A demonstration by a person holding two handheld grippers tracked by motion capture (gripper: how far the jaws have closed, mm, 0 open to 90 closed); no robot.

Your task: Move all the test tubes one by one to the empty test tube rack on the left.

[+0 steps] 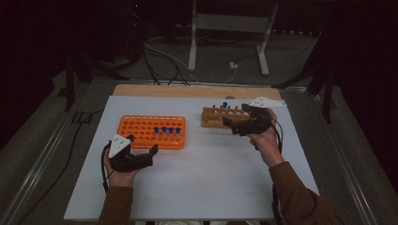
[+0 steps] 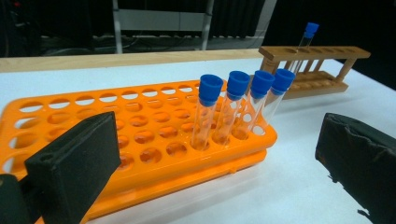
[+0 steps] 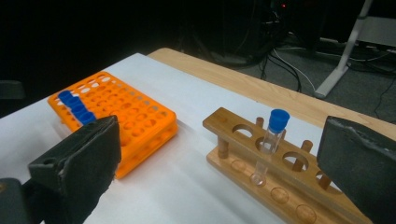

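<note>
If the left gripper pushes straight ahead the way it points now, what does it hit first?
Most likely the orange tube rack, at its near wall. The left gripper stands open and empty, with the four blue-capped test tubes just behind that edge. Depth is hard to judge.

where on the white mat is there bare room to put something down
The widest bare stretch is the near half of the white mat, between the two forearms. A narrower strip runs between the orange rack and the wooden rack. It is crowded around the wooden rack, where the right claw sits, and near the orange rack's front edge by the left claw.
</note>
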